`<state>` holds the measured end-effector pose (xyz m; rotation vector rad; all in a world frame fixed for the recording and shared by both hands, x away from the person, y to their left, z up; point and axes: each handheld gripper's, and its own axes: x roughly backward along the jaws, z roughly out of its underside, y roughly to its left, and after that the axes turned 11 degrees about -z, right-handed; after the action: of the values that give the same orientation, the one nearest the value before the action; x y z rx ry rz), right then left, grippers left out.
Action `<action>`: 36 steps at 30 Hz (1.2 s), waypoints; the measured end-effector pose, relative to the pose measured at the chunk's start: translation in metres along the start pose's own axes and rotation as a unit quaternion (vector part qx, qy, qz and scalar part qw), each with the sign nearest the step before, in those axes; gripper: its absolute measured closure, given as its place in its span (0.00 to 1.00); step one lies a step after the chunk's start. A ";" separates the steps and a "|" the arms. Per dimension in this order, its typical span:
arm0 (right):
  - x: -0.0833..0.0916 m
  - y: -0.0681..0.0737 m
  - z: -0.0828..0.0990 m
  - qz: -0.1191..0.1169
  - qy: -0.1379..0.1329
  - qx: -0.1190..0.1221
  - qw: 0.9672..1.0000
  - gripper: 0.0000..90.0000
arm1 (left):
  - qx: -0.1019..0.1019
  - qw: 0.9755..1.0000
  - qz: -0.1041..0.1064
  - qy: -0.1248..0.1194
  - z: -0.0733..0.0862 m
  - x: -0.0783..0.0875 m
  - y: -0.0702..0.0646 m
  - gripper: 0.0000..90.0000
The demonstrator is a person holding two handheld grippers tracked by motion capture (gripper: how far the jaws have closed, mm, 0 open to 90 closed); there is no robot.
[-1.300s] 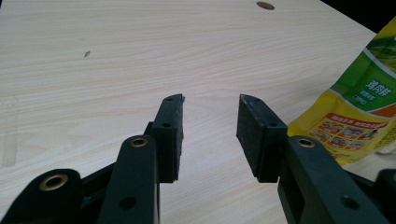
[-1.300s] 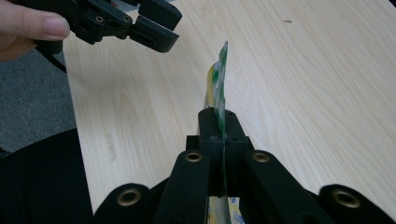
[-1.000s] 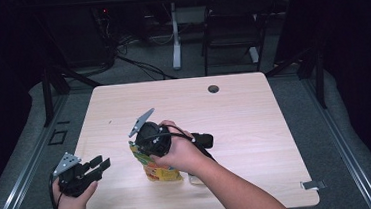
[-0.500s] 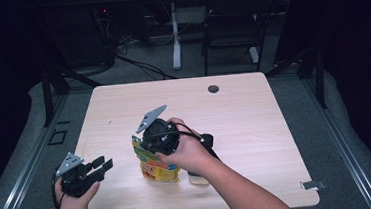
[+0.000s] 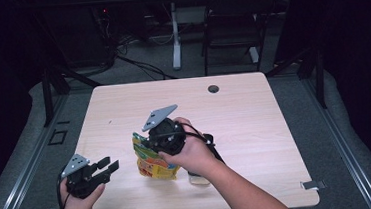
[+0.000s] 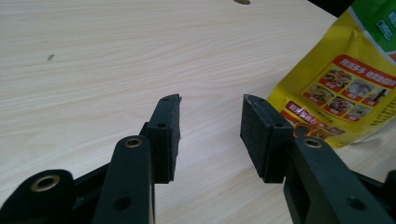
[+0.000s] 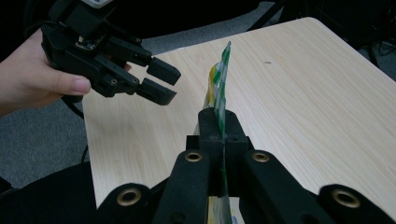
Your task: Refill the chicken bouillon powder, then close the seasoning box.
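Note:
A yellow and green snack pouch stands upright on the wooden table, near its front middle. My right gripper is shut on the pouch's top edge; in the right gripper view the thin edge rises from between the closed pads of the right gripper. My left gripper hovers at the table's front left, pointing toward the pouch. The left gripper has just been opening its jaws, with nothing between them. The pouch lies ahead and to its right. The left gripper also appears in the right gripper view.
A small clear object sits beside my right forearm near the front edge. A round cable hole marks the table's far side. A chair and desk legs stand on the floor beyond the table.
My right gripper has shifted a little to the right with the pouch's top in it. The left gripper's jaws stand slightly wider; that hand has stayed in place.

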<state>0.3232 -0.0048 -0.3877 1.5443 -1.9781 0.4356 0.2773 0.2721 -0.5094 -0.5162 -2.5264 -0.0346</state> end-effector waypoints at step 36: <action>0.024 -0.005 0.006 0.018 -0.037 0.004 0.999 1.00 | -0.038 0.997 0.065 0.009 0.010 -0.014 -0.035 0.56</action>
<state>0.3228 -0.0276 -0.3777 1.5531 -2.0648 0.4075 0.2701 0.2360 -0.5220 -0.7053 -2.4770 -0.0864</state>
